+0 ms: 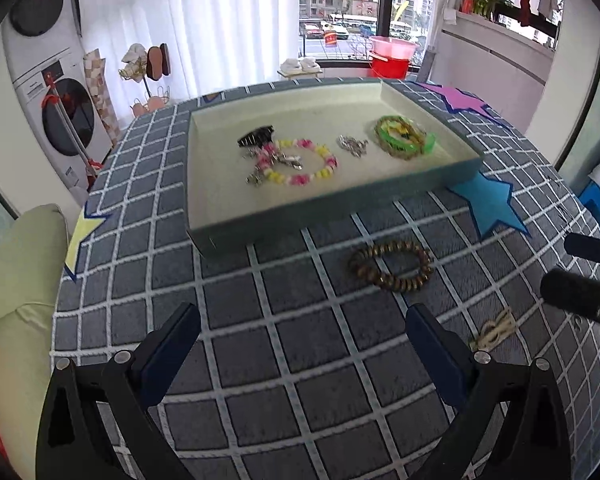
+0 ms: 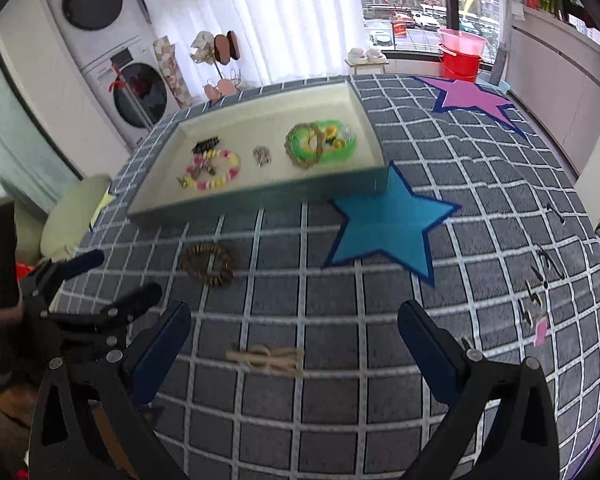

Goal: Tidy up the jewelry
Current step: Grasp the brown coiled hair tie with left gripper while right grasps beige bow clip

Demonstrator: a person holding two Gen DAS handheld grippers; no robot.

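Both grippers' jaws open, empty; silver trinket (image 1: 353, 145) in tray (image 1: 332, 204) too blurry to ID.

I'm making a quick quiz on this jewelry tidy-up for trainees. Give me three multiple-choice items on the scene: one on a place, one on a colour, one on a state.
1. Where does the brown bead bracelet lie?
A. inside the tray
B. on the checked cloth in front of the tray
C. on the blue star

2. What colour is the star patch beside the tray's near corner?
A. red
B. blue
C. white

3. How do the right tongs stand?
A. open and empty
B. shut on the bracelet
C. shut on the tray's rim

Answers: 1 B, it rests on the cloth outside the tray; 2 B, the blue star sits there; 3 A, the fingers are wide apart with nothing between them.
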